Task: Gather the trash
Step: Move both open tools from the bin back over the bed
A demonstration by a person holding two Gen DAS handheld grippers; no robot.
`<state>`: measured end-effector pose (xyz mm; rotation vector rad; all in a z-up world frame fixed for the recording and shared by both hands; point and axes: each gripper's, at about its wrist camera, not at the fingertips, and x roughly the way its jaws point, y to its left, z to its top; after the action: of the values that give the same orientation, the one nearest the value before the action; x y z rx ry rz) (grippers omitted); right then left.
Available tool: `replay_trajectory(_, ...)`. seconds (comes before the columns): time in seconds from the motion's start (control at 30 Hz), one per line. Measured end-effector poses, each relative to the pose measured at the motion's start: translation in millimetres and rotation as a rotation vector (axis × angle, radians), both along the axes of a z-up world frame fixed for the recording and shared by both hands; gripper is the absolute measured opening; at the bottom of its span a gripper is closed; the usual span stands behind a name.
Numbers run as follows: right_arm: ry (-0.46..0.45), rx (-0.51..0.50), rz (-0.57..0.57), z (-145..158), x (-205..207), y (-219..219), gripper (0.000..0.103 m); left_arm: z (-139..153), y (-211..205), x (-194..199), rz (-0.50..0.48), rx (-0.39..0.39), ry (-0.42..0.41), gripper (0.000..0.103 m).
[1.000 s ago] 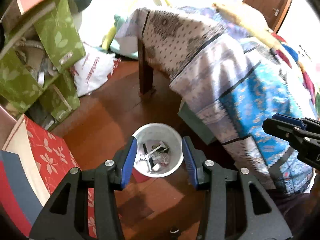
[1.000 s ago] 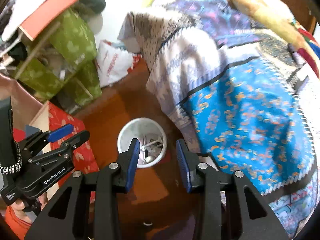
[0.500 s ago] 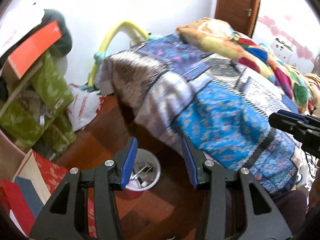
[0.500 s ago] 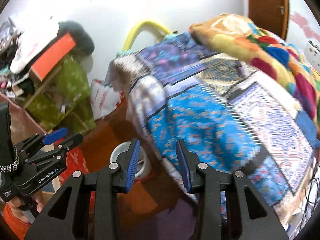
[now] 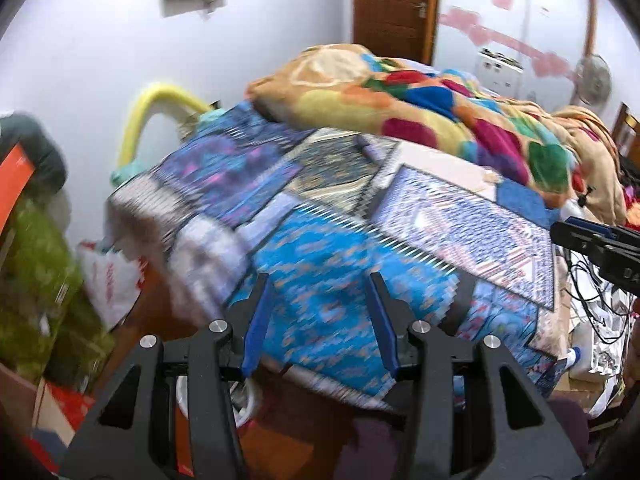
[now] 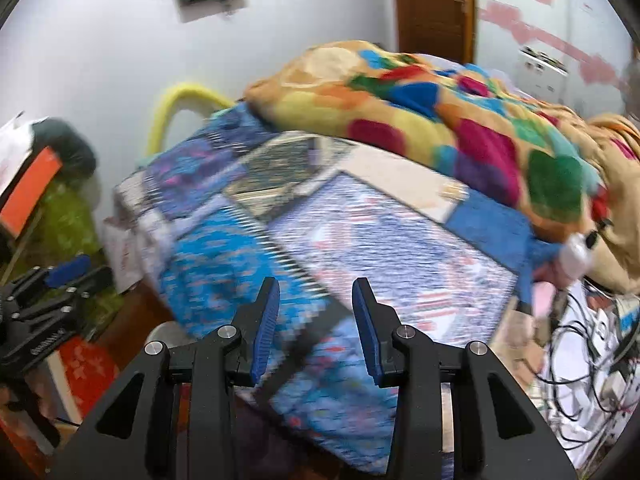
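The left claw (image 5: 320, 320) is spread wide with nothing between its blue fingers (image 5: 256, 328). The right claw (image 6: 314, 322) is spread wide too, and it holds nothing. Both point at a bed (image 5: 328, 280) covered with a patchwork blanket in blue, purple and grey. The pictures are blurry.

A soft quilt (image 5: 420, 108) with big yellow, red, green and blue patches lies bunched up on the far side of the bed. A dark pen-like thing (image 5: 368, 150) lies on the blanket near the quilt.

The white trash bin (image 5: 244, 400) stands on the brown floor by the near corner of the bed. In the left view only a bit of its rim shows, low down behind the left claw. In the right view only a pale blurred bit shows at the bed's edge.

Green boxes (image 5: 36, 280) are stacked on the left, with a white plastic bag (image 5: 108, 280) beside them on the floor. A yellow curved tube (image 5: 156, 108) stands behind the bed by the white wall. A brown door (image 5: 394, 8) is at the back. A tangle of black cables (image 6: 580, 344) lies to the right of the bed.
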<state>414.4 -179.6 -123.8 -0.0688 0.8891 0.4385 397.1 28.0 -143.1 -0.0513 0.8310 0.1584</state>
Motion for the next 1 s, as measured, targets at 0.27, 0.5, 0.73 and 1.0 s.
replay_trajectory(0.27,0.021,-0.020,-0.138,-13,48,-60,0.034,-11,-47,70,-0.102,0.017,-0.010,0.047)
replay_trajectory(0.5,0.030,-0.020,-0.188,-26,92,-85,0.034,-42,-56,131,-0.093,-0.043,0.027,0.048)
replay_trajectory(0.73,0.061,0.012,-0.222,-48,139,-100,0.034,-64,-39,185,-0.031,-0.105,0.041,0.048)
replay_trajectory(1.0,0.089,0.055,-0.220,-66,189,-101,0.034,-103,-28,253,-0.009,-0.141,0.109,0.048)
